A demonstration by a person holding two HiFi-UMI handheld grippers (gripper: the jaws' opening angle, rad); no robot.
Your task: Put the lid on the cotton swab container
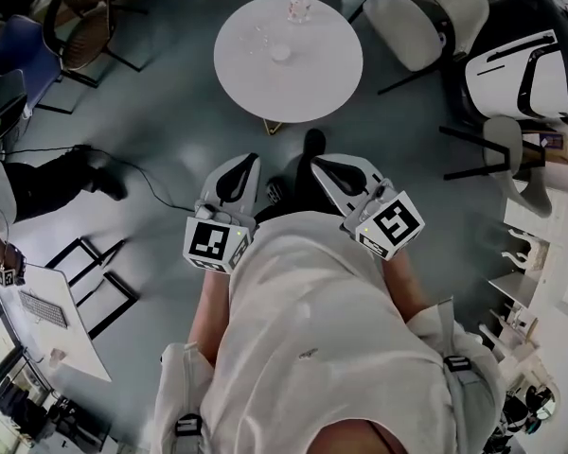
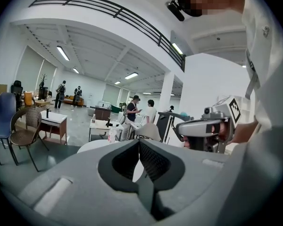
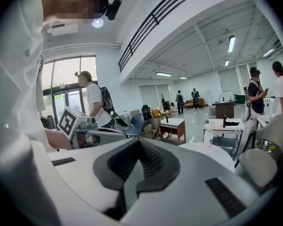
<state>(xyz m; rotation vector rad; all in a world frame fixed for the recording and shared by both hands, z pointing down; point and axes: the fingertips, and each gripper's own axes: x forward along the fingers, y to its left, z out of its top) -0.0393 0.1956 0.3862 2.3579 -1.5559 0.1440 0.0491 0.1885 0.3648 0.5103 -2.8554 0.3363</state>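
On the round table (image 1: 331, 64), a small white disc (image 1: 280, 53) lies flat.

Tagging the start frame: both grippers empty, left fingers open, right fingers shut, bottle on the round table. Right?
No. The left gripper is shut too, fingers together, per the left gripper view. Rest holds: right gripper shut, both empty, bottle on the round table.

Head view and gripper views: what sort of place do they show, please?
Probably a large open-plan office or lab hall: a round white table with a water bottle, loose chairs, desks where people stand, and strip lights under a high ceiling.
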